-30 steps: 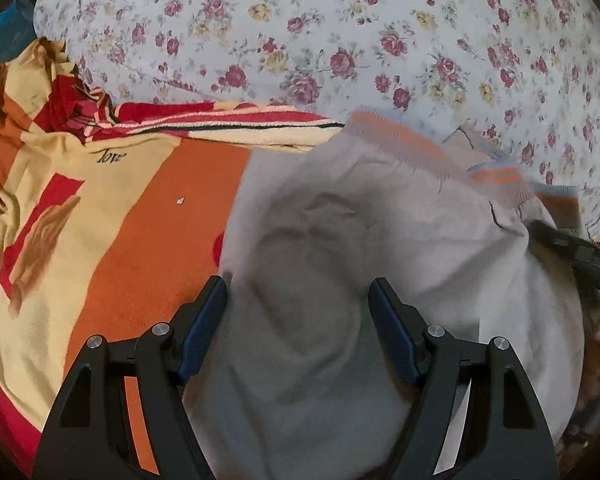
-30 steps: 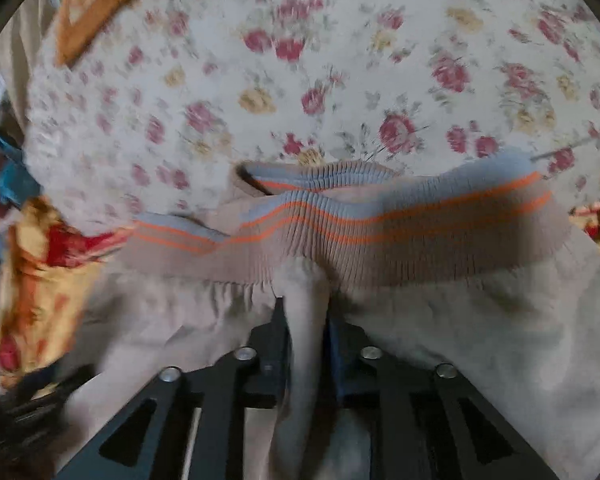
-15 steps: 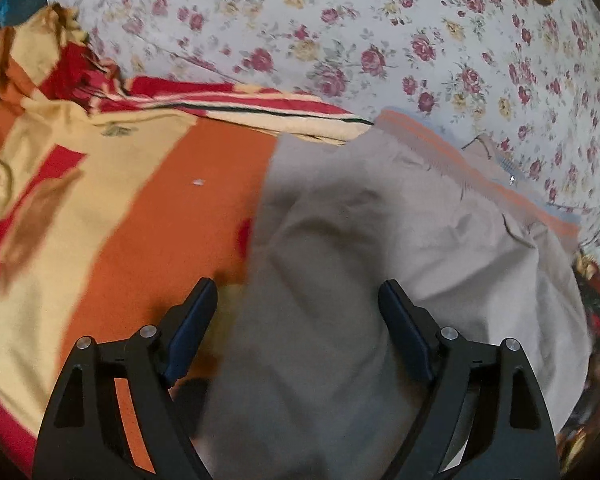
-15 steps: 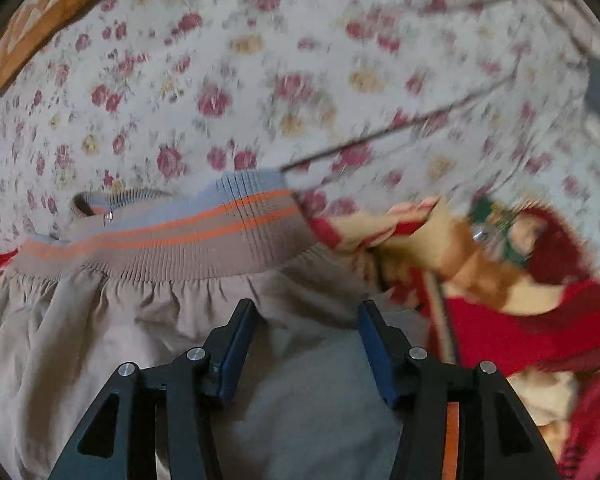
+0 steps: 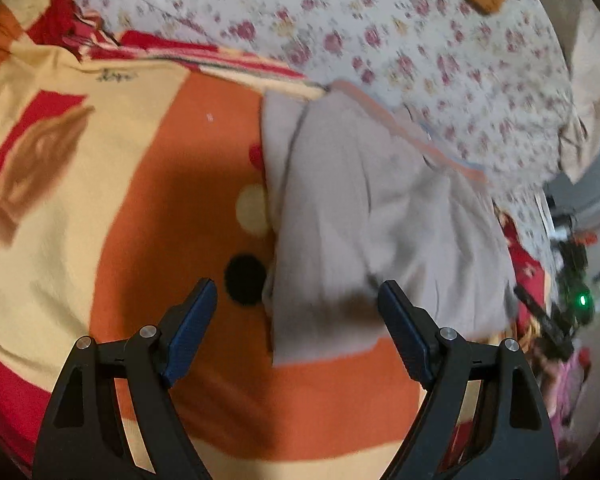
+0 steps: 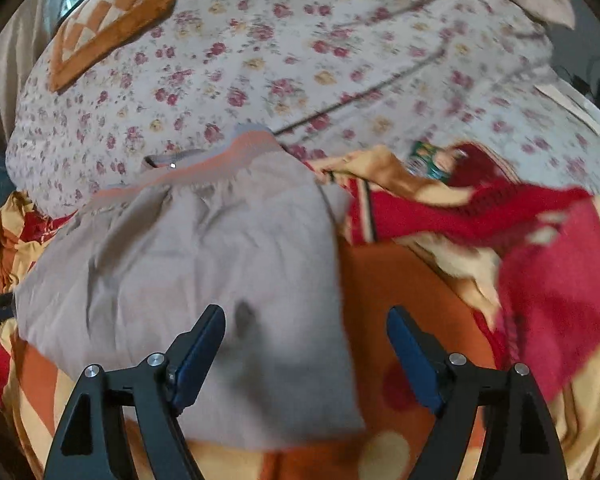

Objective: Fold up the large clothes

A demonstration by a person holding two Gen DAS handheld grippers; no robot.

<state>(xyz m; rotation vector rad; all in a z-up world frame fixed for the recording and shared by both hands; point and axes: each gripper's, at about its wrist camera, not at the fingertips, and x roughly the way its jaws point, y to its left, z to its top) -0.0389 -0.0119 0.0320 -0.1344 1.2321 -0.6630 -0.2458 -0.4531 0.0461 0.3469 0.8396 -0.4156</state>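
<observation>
On fleecy orange blanket (image 5: 172, 208), folded grey garment (image 5: 360, 208) with ribbed waistband; both tongs (image 5: 296, 312) (image 6: 306, 338) agape, empty.

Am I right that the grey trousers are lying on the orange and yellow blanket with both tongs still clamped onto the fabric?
Not quite. The grey trousers do lie on the orange and yellow blanket, but neither tongs grip them: the left tongs and right tongs stand wide open above the cloth, the right having just been opening, as both wrist views show.

One grey garment (image 6: 188, 256), one orange-and-yellow blanket (image 5: 148, 208), one floral sheet (image 6: 300, 60), one checked cushion (image 6: 112, 12).
</observation>
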